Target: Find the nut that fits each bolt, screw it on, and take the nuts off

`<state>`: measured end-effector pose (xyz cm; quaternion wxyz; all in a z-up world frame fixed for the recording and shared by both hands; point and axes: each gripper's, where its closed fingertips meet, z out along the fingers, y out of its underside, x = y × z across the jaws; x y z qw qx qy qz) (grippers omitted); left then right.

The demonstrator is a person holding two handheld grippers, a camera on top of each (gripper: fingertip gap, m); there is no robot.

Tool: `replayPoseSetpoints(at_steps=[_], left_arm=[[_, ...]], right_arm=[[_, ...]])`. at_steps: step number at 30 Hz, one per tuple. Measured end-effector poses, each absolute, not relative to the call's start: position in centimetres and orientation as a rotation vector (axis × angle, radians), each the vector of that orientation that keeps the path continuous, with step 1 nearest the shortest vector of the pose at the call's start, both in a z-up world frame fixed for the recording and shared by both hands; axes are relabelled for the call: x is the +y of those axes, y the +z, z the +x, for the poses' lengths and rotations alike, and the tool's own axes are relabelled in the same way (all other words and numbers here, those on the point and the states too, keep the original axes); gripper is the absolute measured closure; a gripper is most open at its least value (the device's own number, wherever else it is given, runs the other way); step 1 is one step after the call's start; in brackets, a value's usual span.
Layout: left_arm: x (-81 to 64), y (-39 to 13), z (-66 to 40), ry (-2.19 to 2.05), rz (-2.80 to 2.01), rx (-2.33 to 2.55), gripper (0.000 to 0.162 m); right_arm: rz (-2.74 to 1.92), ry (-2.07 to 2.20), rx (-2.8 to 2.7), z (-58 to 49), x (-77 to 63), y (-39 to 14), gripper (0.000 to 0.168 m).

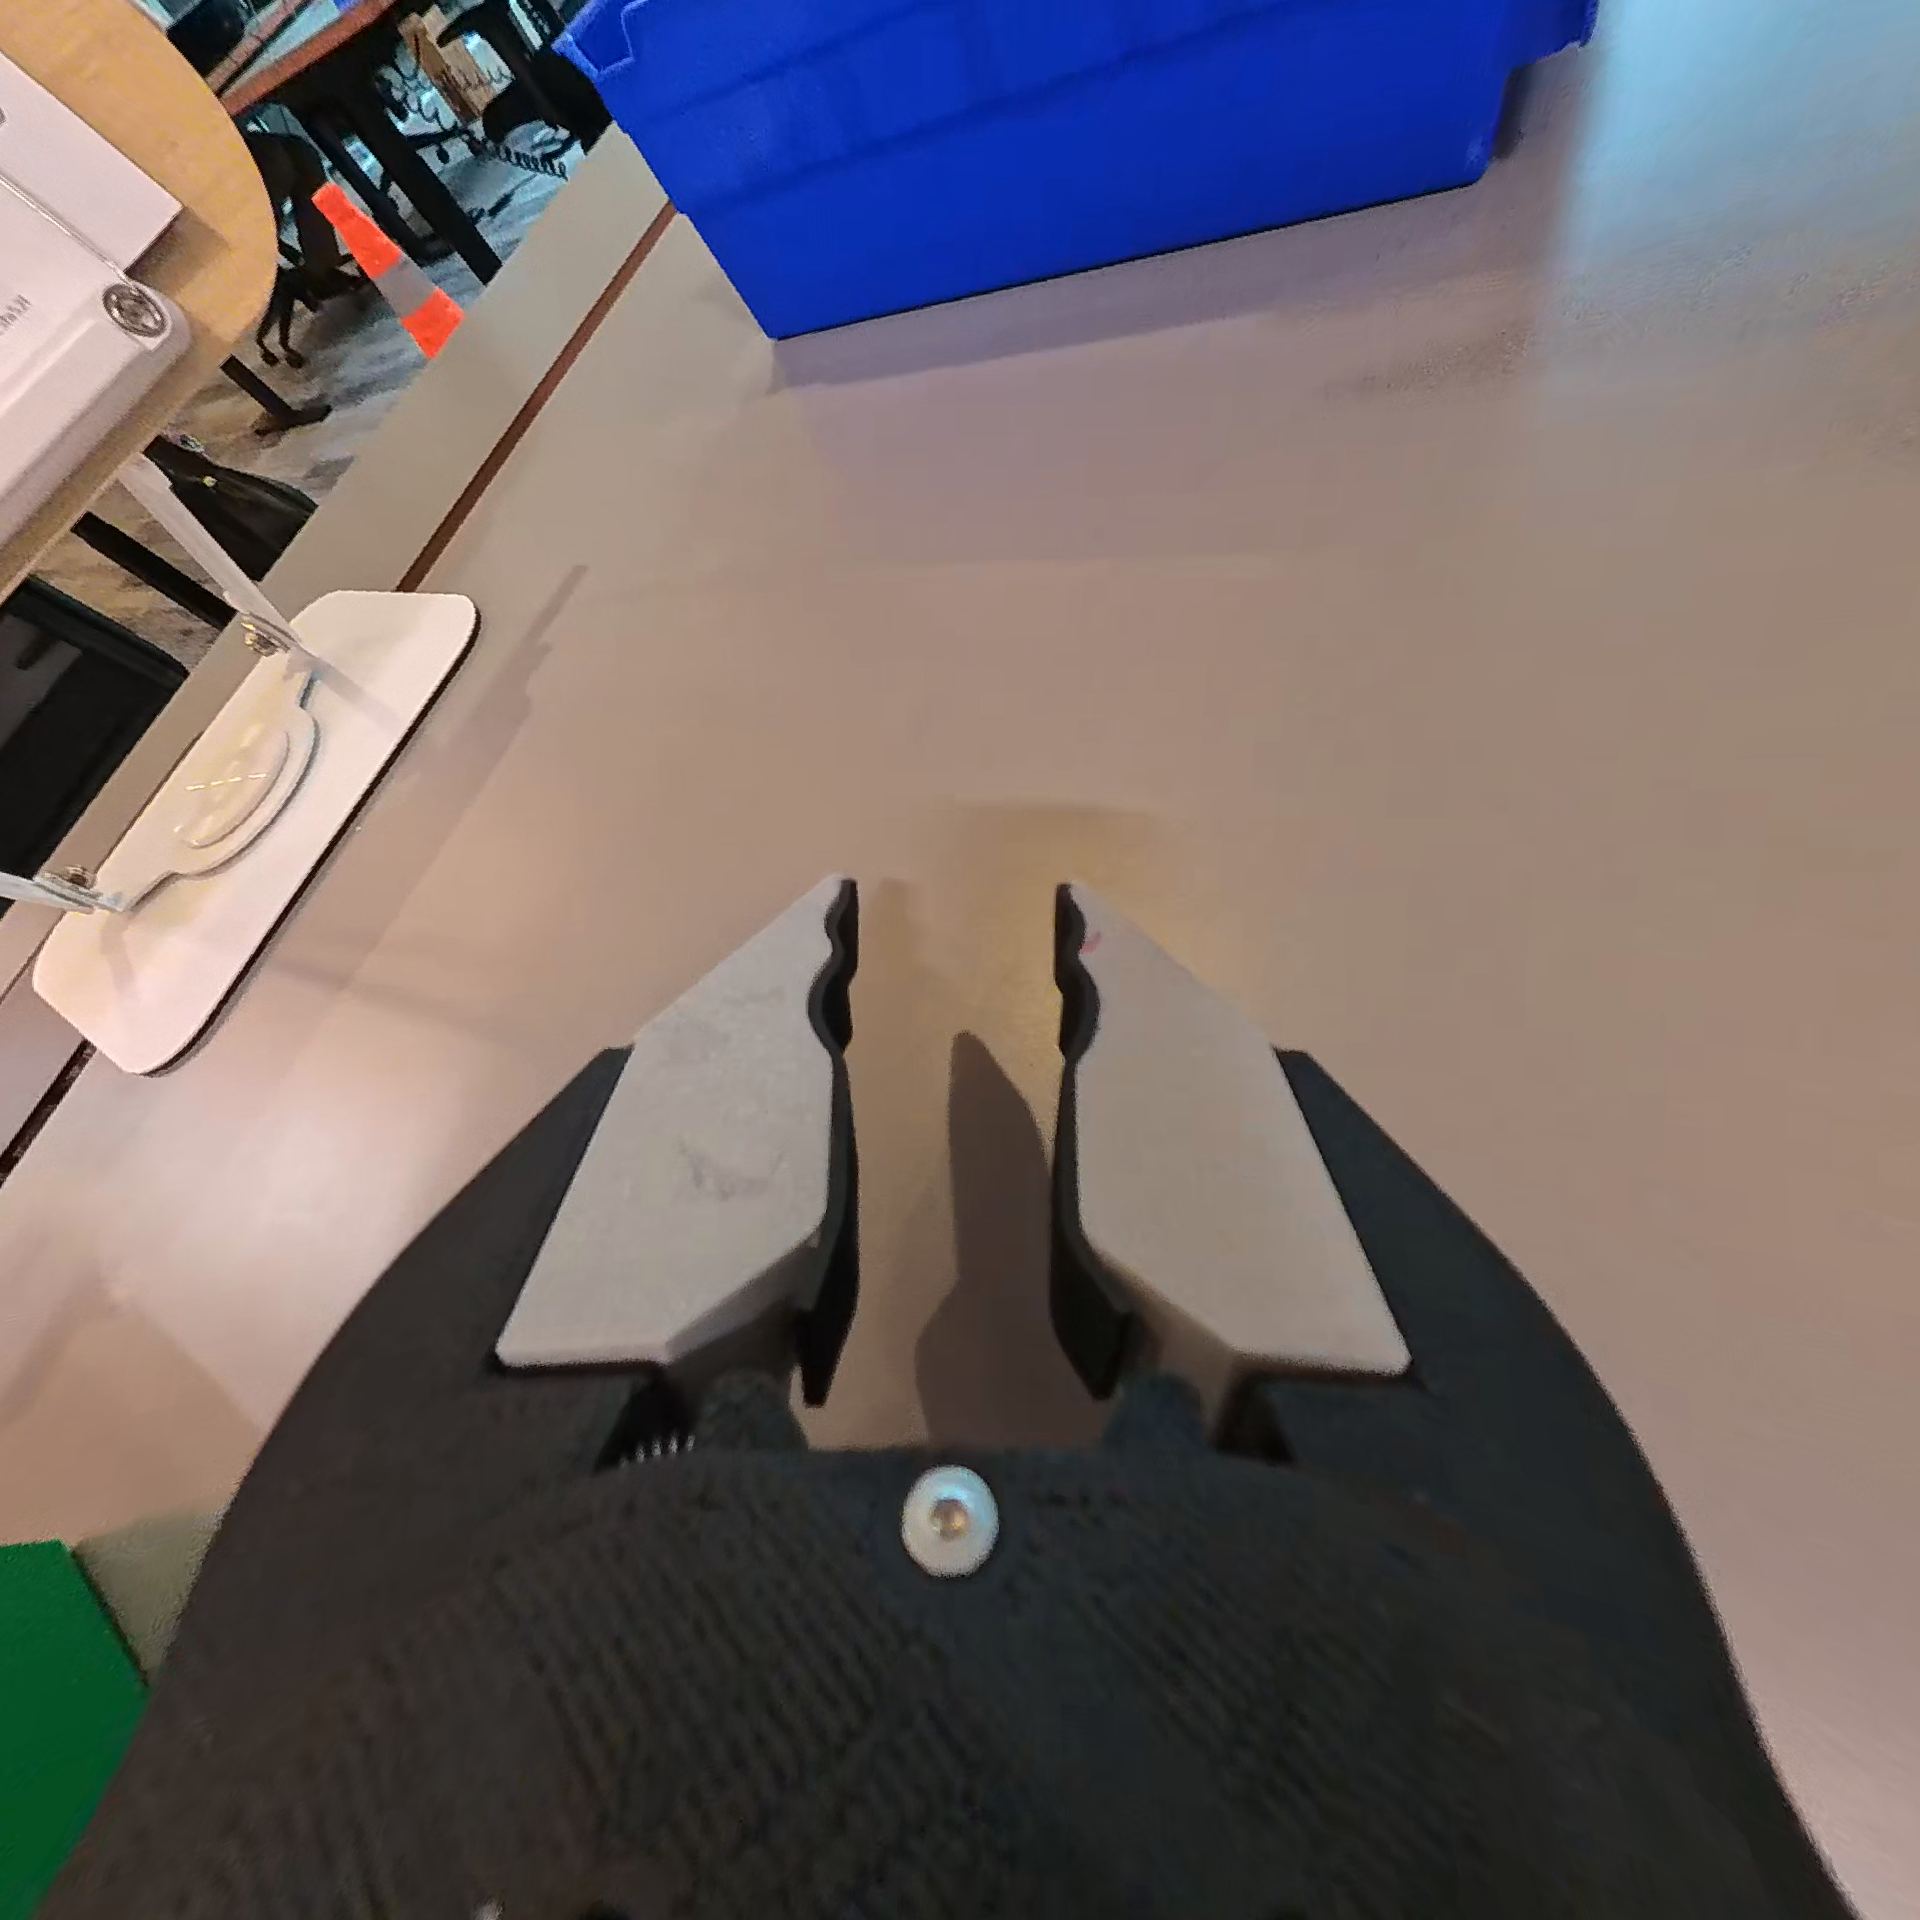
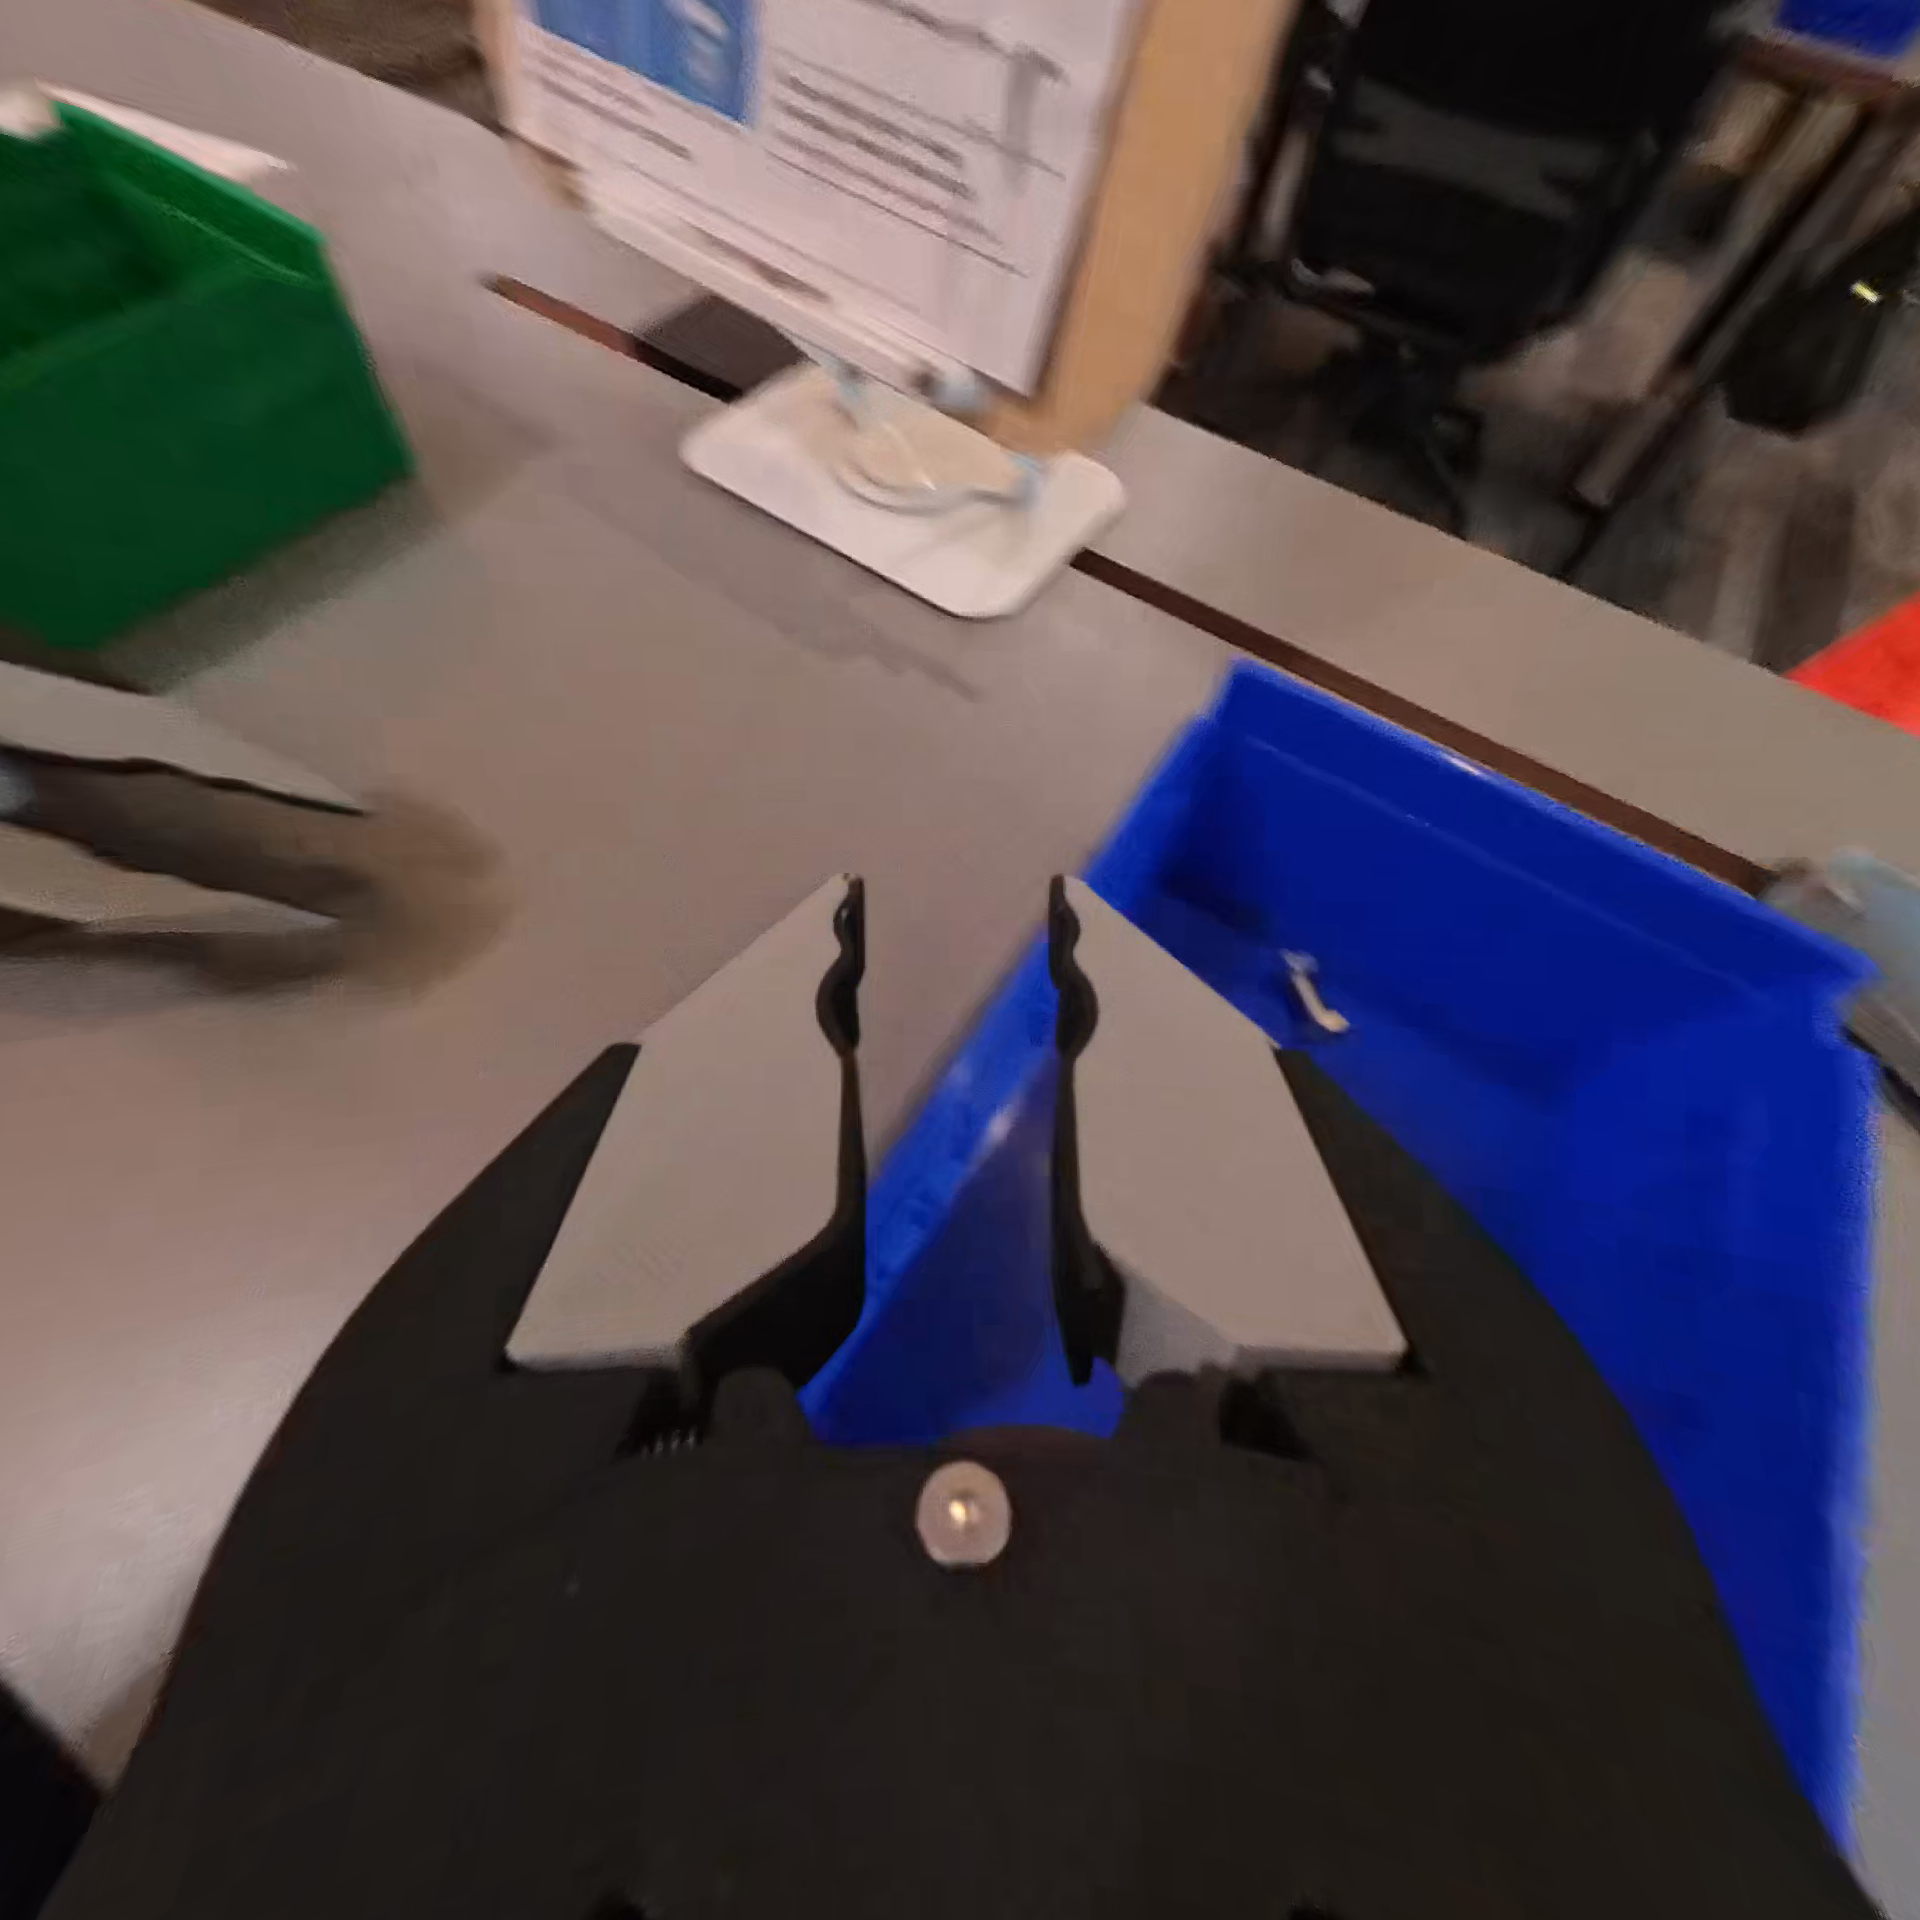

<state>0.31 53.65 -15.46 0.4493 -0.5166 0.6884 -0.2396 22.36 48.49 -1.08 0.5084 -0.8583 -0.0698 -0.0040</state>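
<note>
My left gripper [image 1: 956,925] is open and empty, low over the bare grey table [image 1: 1247,623]. A blue bin [image 1: 1039,156] stands ahead of it, its inside hidden. My right gripper [image 2: 954,925] is open and empty, at the near left rim of the blue bin [image 2: 1507,1039]. One small silver metal piece [image 2: 1311,995] lies inside the bin; blur hides what it is. The left gripper's fingers [image 2: 177,779] show blurred at the left edge of the right wrist view. No other bolt or nut shows.
A green bin [image 2: 177,395] stands at the far left; its corner also shows in the left wrist view [image 1: 52,1714]. A sign holder on a white base [image 1: 260,821] stands near the table's edge, also in the right wrist view [image 2: 914,488]. Chairs and an orange cone [image 1: 390,270] lie beyond the table. Left tips to right tips: about 30 cm.
</note>
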Motion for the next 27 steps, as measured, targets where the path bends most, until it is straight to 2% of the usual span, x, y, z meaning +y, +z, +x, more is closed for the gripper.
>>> replayPoseSetpoints(at_steps=[2,5,8,11,13,14,15,17,18,19,22,23,27], left_arm=[[53.8,-15.5,0.3,-0.593,-1.287,1.7,0.126],[54.0,-15.3,0.2,-0.608,-1.306,1.68,0.124],[54.2,-15.6,0.0,-0.617,-1.348,1.678,0.117],[54.4,-16.3,-0.1,-0.596,-1.406,1.695,0.104],[54.5,-16.6,-0.2,-0.583,-1.433,1.702,0.105],[54.4,-16.7,-0.2,-0.589,-1.436,1.709,0.108],[53.9,-16.8,-0.3,-0.612,-1.43,1.73,0.118],[52.6,-16.6,-0.5,-0.687,-1.405,1.767,0.148],[52.4,-16.3,-0.4,-0.717,-1.407,1.757,0.148],[52.4,-16.1,-0.4,-0.739,-1.423,1.736,0.14],[53.2,-15.6,-0.6,-0.778,-1.54,1.639,0.102],[53.0,-15.0,-0.9,-0.829,-1.58,1.612,0.098],[52.7,-8.7,-4.4,-0.929,-1.537,1.495,0.119]], right_arm=[[-1.984,0.199,-0.336,14.9,48.6,0.1,0.127],[-1.951,0.36,-0.53,7.1,49.6,-2.4,0.116],[-1.944,0.2,-0.578,5.4,53.1,-7.4,0.115],[-1.968,0.217,-0.532,4.7,54.9,-11.6,0.114],[-1.978,0.261,-0.509,4.5,55.0,-12.6,0.113],[-1.973,0.262,-0.508,4.6,54.9,-12.7,0.113],[-1.962,0.237,-0.507,4.9,54.8,-12.8,0.113],[-1.969,0.198,-0.509,5.6,54.7,-13.4,0.114],[-1.988,0.21,-0.51,5.5,54.6,-13.7,0.113],[-2.004,0.237,-0.508,5.2,54.6,-14.0,0.113],[-2.007,0.284,-0.521,4.1,54.2,-14.1,0.114],[-2.004,0.266,-0.537,3.9,54.0,-14.1,0.114],[-1.966,0.214,-0.577,3.6,53.5,-13.3,0.116]])
